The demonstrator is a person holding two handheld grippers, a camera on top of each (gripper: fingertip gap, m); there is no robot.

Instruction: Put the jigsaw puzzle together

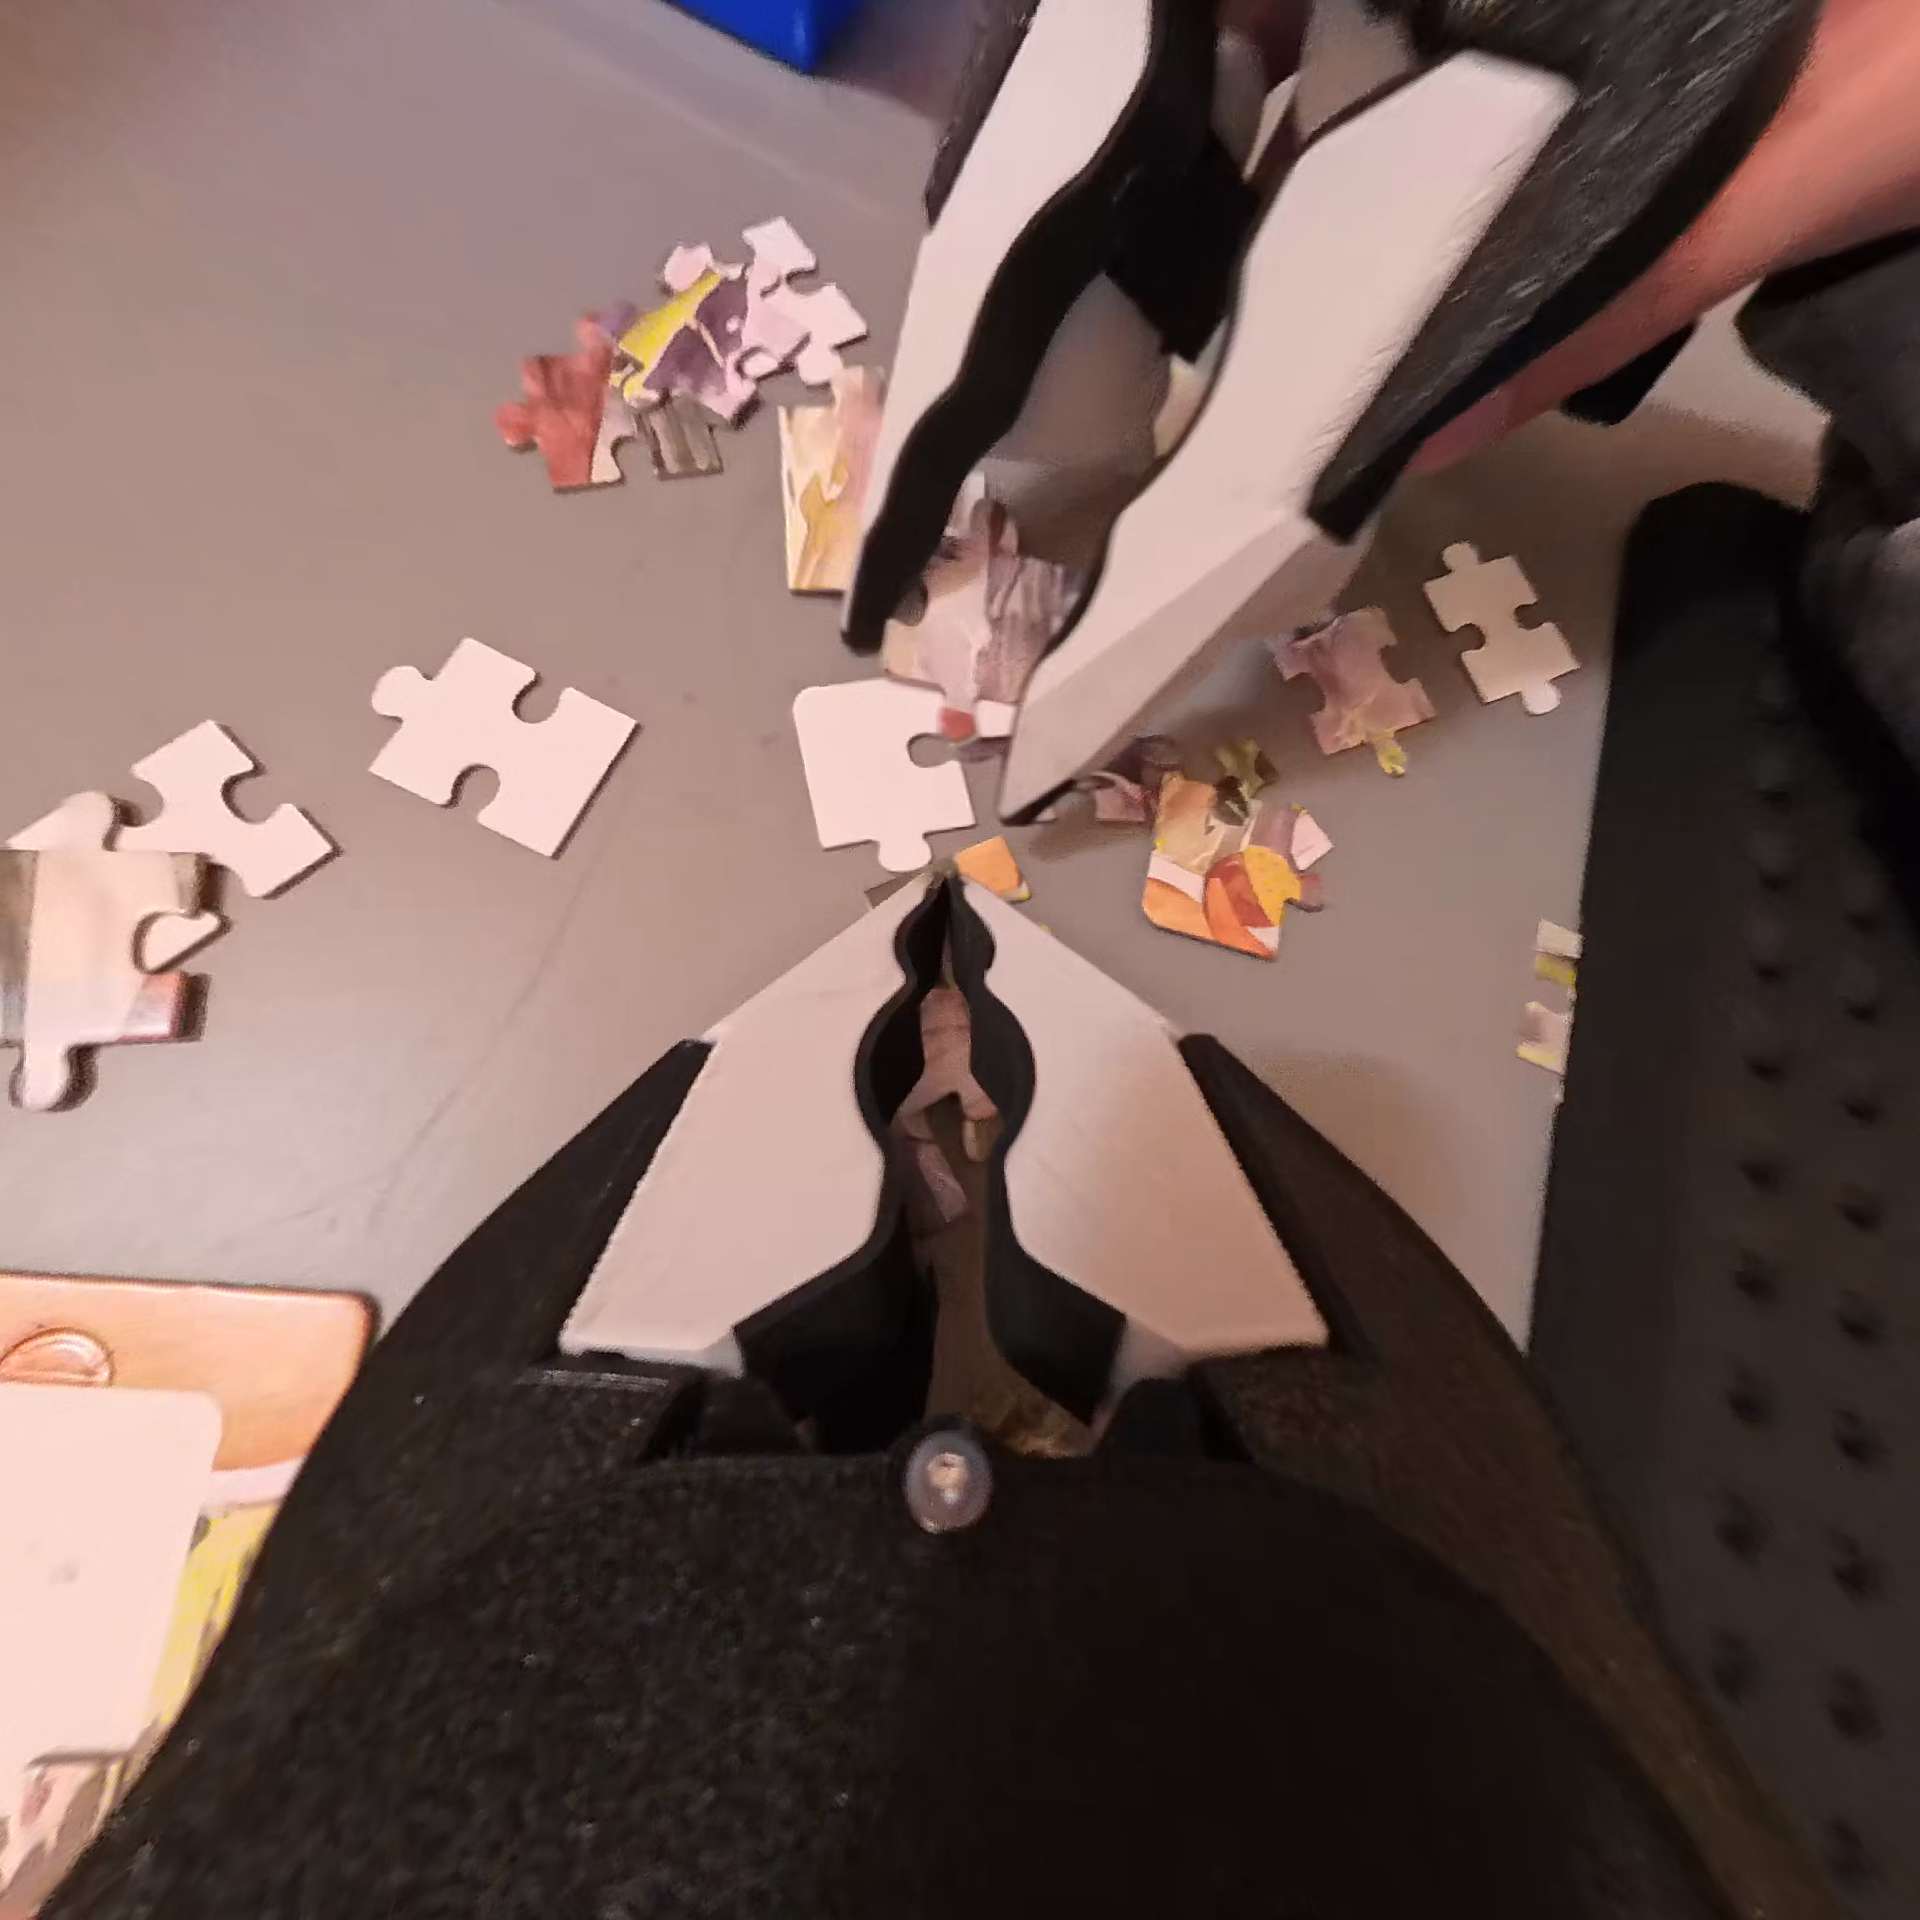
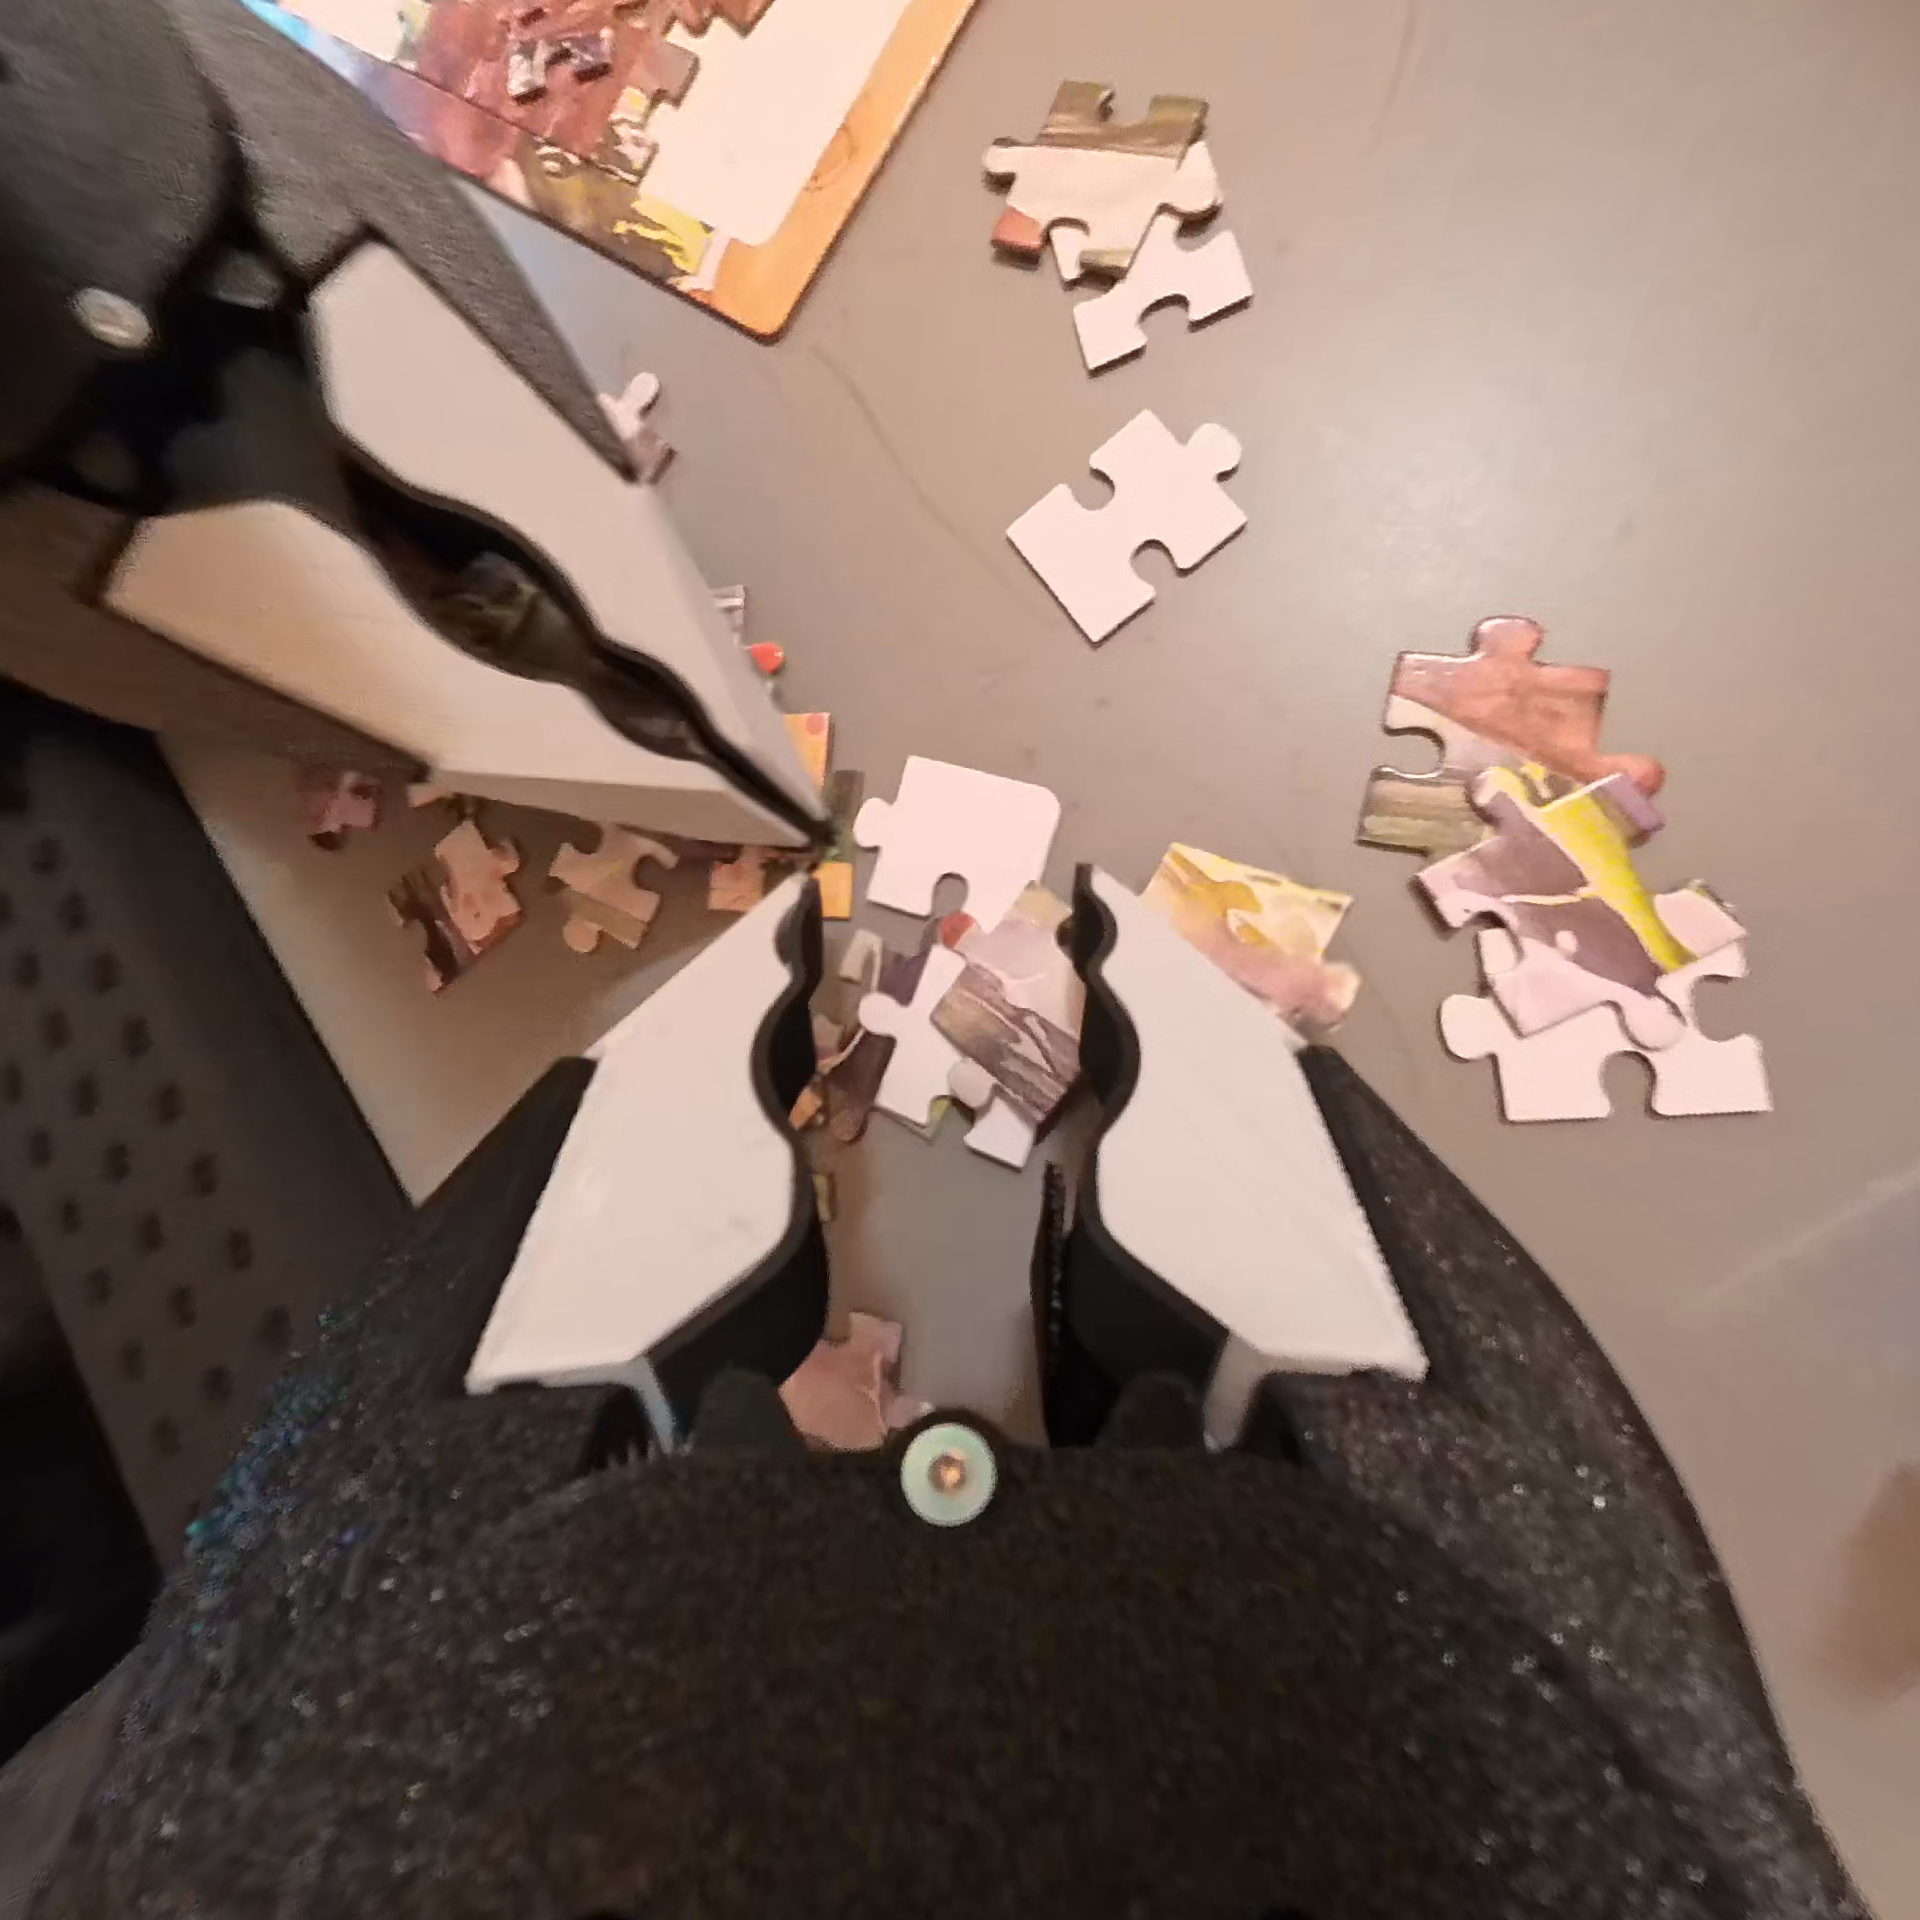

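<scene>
My left gripper (image 1: 948, 883) is shut, and a printed puzzle piece (image 1: 940, 1091) shows edge-on between its pads; an orange corner (image 1: 992, 868) peeks out at the tips. It also shows in the right wrist view (image 2: 821, 831), shut, at the left. My right gripper (image 2: 945, 888) is open and holds nothing. It hovers over a purple-grey piece (image 2: 1013, 1023) and a white face-down piece (image 2: 966, 831) lying on the grey table. In the left wrist view it (image 1: 940, 722) reaches down from the top. The puzzle board (image 2: 831, 208) lies at the far left, partly filled.
Several loose pieces lie scattered on the grey table, some face down (image 1: 499, 743), some printed (image 1: 1226, 883), and a pile (image 2: 1558, 883) at the right. A black perforated mat (image 1: 1714, 1143) borders the table. A person's hand (image 1: 1766, 260) holds the right gripper.
</scene>
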